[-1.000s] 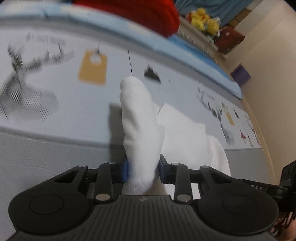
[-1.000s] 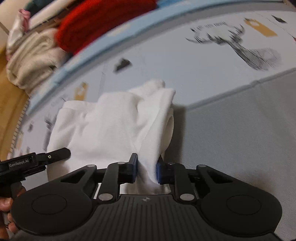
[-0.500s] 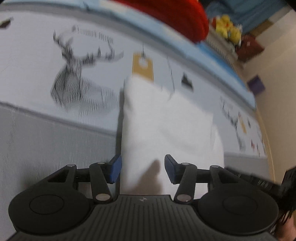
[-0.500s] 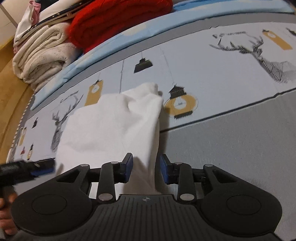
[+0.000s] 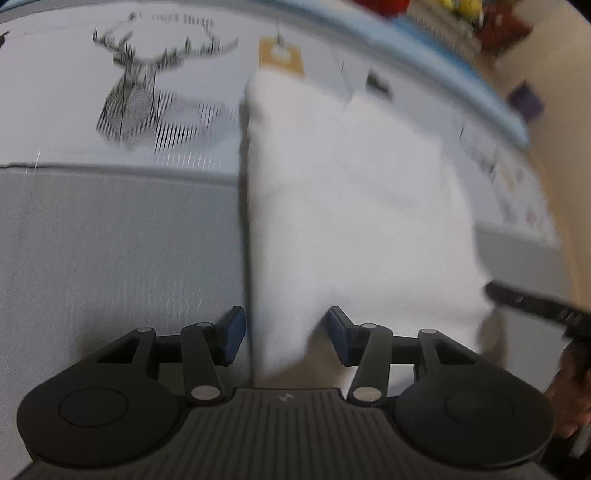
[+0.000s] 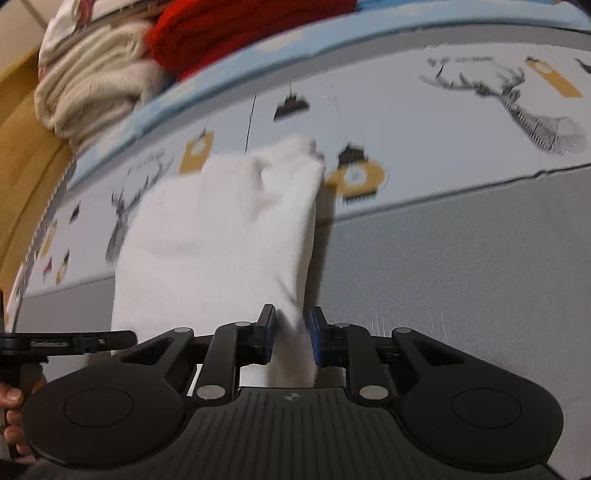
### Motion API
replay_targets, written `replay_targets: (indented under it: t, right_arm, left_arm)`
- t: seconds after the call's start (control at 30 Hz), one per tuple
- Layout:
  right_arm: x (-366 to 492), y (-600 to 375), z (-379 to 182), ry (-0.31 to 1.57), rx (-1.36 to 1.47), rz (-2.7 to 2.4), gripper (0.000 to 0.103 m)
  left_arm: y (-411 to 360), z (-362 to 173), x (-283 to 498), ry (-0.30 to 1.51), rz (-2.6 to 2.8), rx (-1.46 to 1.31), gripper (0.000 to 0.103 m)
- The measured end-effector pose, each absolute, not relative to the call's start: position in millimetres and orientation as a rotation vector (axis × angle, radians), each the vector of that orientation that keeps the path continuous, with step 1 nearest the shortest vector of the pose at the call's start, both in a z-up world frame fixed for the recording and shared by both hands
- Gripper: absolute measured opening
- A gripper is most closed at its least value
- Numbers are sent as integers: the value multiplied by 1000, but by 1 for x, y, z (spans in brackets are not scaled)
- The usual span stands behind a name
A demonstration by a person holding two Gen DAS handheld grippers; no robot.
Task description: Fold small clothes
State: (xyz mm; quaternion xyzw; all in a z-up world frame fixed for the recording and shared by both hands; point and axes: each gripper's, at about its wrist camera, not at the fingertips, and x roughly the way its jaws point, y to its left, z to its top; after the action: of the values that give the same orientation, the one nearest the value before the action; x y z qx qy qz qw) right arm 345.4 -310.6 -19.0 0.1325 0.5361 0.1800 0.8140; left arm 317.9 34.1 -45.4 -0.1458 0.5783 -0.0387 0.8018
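While a folded white cloth (image 5: pixel 354 206) lies flat on a bed sheet (image 5: pixel 110 240) printed with deer heads and lanterns, two hand-held tools work at its near corners. Seen from the left wrist, the left tool (image 5: pixel 286 338) stands with its blue pads apart; the cloth's near left corner sits between them, close against the left pad and clear of the right one, so nothing is clamped. Its jaws had just been opening and now stand spread. Seen from the right wrist, the right tool (image 6: pixel 291 332) has its jaws much nearer together, having just been closing, with the cloth's (image 6: pixel 221 236) near right corner rising between the pads; blur hides whether they press on the fabric, so a grip cannot be told. The cloth straddles the line where the sheet's pale printed band meets its plain grey band, its far edge reaching up beside an orange tag print (image 5: pixel 280 55). Beyond the cloth, at the bed's far side, a red knit (image 6: pixel 236 26) rests next to a stack of cream blankets (image 6: pixel 92 85). Left of the cloth in the right wrist view, a hand (image 6: pixel 11 417) holds the other tool's handle. Both views are smeared by motion.
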Motion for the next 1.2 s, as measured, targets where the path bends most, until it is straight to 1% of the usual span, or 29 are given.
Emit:
replay_targets:
  t: [0.07, 0.13, 0.17, 0.2, 0.23, 0.27, 0.33, 0.43, 0.47, 0.5, 0.53, 0.67, 0.8, 0.87, 0.97, 1.07, 1.2]
  right_arm:
    - [342, -307, -26, 1200, 208, 358, 25]
    - [338, -309, -34, 1251, 124, 298, 35]
    - [335, -312, -34, 1249, 111, 267, 43]
    - [332, -316, -30, 1234, 121, 245, 41]
    - [329, -320, -22, 1207, 125, 213, 38]
    - [324, -322, -13, 1170, 109, 178, 38]
    - [311, -329, 11, 1066, 80, 130, 39]
    - [288, -336, 57, 885, 68, 135, 39]
    - [279, -337, 70, 833, 74, 134, 41]
    - [270, -339, 84, 783, 92, 137, 41]
    - [258, -341, 98, 739, 116, 150, 42]
    - [207, -339, 132, 639, 137, 203, 46]
    - [153, -335, 142, 584, 130, 226, 49]
    - [135, -331, 141, 576, 129, 217, 50]
    - [117, -327, 119, 596, 114, 208, 50]
    - [118, -321, 96, 679, 74, 169, 50]
    - [131, -321, 88, 687, 70, 149, 50]
  left_arm:
    - [27, -45, 311, 1248, -79, -238, 55]
    - [23, -39, 304, 1245, -69, -191, 55]
    - [21, -35, 300, 1239, -58, -161, 56]
    - [19, -30, 296, 1226, -45, -118, 56]
    - [15, -22, 289, 1201, -27, -59, 60]
    - [11, -14, 282, 1168, -11, 4, 63]
    - [4, 4, 265, 1102, 16, 107, 84]
    - [-1, 38, 239, 977, 68, 165, 91]
    - [-3, 50, 229, 931, 87, 158, 93]
    - [-4, 64, 218, 880, 109, 137, 100]
    - [-5, 75, 209, 840, 126, 119, 103]
    - [-24, 112, 165, 719, 143, 82, 103]
    - [-44, 128, 115, 646, 95, 92, 103]
    - [-54, 125, 93, 617, 93, 94, 103]
    - [-65, 106, 68, 583, 113, 69, 103]
    - [-70, 82, 74, 694, 78, 67, 103]
    - [-70, 78, 87, 666, 77, 83, 103]
